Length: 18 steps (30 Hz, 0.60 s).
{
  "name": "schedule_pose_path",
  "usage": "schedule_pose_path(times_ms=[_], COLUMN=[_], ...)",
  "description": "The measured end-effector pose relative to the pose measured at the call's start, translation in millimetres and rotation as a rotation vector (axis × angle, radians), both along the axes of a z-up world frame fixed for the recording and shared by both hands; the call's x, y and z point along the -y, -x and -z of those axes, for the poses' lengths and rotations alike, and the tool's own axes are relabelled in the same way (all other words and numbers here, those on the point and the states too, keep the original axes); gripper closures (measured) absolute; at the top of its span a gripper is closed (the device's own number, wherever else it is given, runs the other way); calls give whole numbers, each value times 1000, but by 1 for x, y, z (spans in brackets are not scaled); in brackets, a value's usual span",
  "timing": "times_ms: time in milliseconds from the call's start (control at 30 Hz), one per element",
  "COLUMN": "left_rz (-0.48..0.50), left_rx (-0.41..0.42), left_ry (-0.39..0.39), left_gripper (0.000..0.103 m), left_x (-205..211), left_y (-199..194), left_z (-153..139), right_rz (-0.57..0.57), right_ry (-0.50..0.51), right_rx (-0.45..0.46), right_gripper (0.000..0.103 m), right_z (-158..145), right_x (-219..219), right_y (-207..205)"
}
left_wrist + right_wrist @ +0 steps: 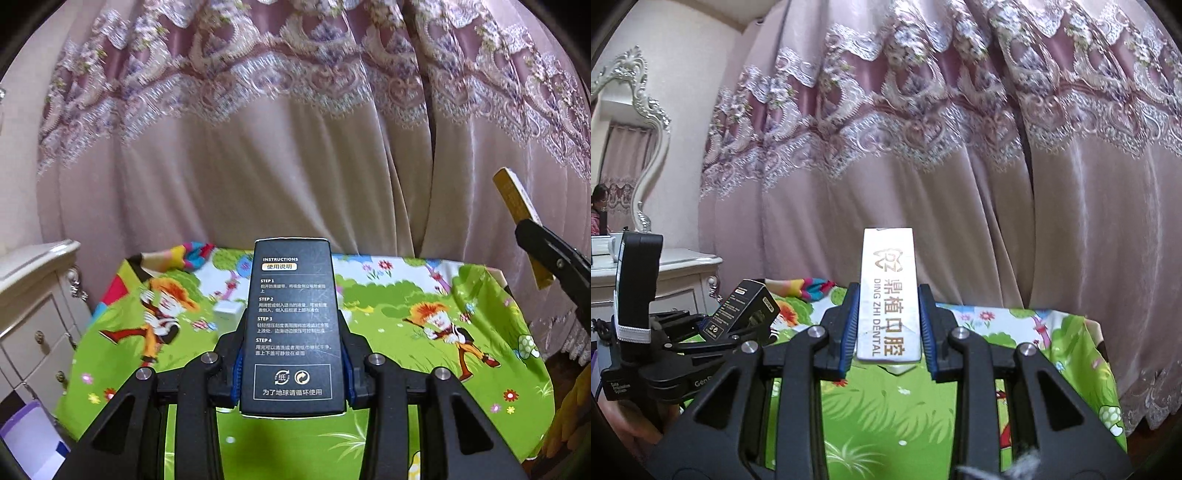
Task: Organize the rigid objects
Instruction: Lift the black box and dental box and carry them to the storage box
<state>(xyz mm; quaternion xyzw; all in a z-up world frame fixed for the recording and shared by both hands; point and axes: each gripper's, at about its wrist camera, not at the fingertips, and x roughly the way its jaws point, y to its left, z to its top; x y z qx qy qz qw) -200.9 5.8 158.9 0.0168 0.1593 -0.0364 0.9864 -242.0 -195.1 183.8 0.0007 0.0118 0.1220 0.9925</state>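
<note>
Left claw (293, 354): gripping a black box (291, 325) upright between its blue pads; cartoon tablecloth (388, 295) lying below and beyond it; right claw (888, 332): clamping a white box (888, 295), standing upright, over the same cloth; curtain (923, 147) hanging ahead.

Matt black cardboard box (293, 325); glossy white cardboard box (889, 295); printed green cloth table cover (399, 325); satiny pink lace-trimmed curtain (295, 147).
</note>
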Motion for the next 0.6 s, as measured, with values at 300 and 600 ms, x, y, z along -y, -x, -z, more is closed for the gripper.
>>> schedule_pose_path(times_ms=[300, 600], left_rz=[-64, -233], left_rx=[63, 26], left_ry=[51, 123], left_gripper=[63, 63], left_x=[-39, -111], left_y=[34, 70], left_z=[-10, 5], right_rz=[-124, -334], right_ry=[88, 205], right_rx=[40, 54], right_gripper=[69, 69], right_z=[-7, 5], right_x=[-47, -118], right_y=[23, 41])
